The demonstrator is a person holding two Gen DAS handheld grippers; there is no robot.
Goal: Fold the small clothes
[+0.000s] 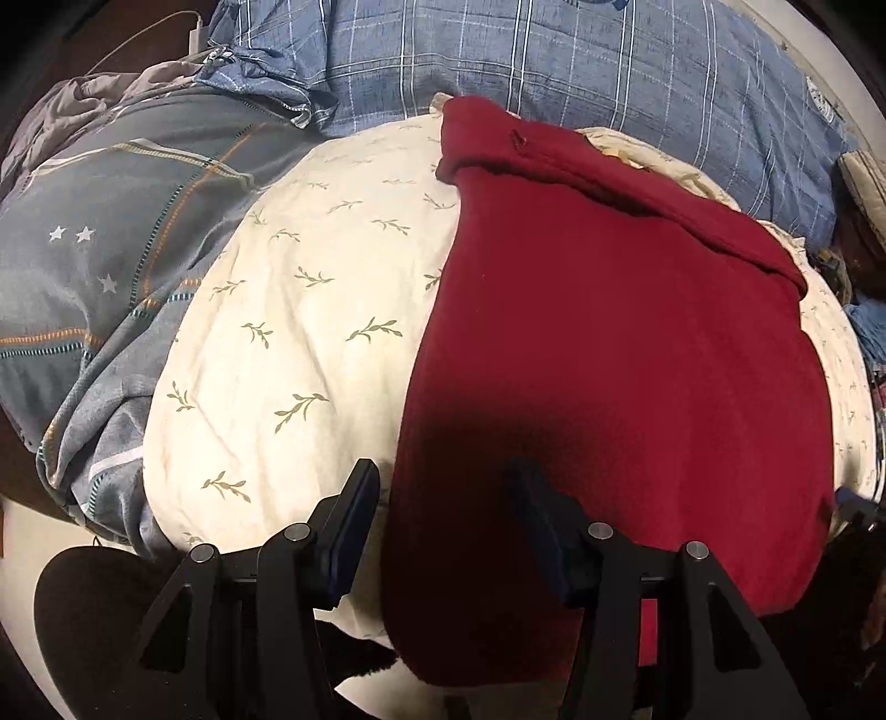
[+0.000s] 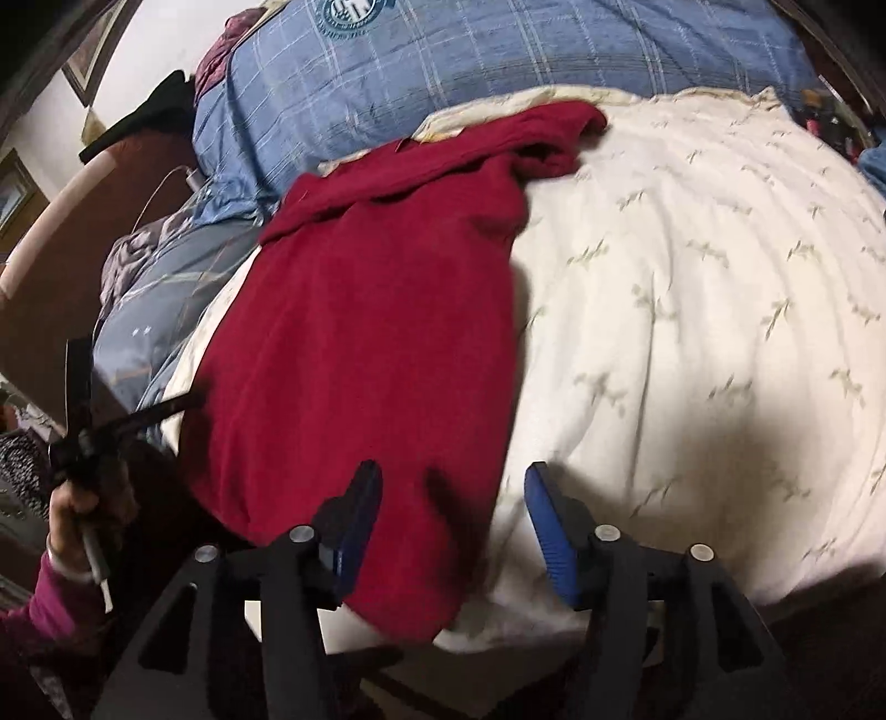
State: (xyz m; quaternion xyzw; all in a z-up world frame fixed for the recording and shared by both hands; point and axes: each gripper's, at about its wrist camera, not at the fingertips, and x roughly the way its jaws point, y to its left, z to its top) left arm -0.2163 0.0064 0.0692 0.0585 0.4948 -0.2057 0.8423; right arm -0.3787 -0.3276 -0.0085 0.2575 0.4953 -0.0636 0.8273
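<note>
Black angular linkage arms with round silver pivot pins on the left gripper [image 1: 443, 493] and right gripper [image 2: 451, 490]. Blue finger pads [image 2: 545, 531]. Bare-skinned left hand [image 2: 69, 507], magenta sleeve [image 2: 52, 603], possibly knitted.

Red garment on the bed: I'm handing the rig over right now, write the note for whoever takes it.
Left claw: open, empty, at the near left edge of the red garment.
Right claw: open, empty, at its near right edge.
Garment lies lengthwise on the cream leaf-print cover, with the blue plaid bedding beyond. Its far end is turned over and rumpled.
Done: it looks narrowed into a long strip.
Left: grip the near corners, probably fold end to end, smooth it.
</note>
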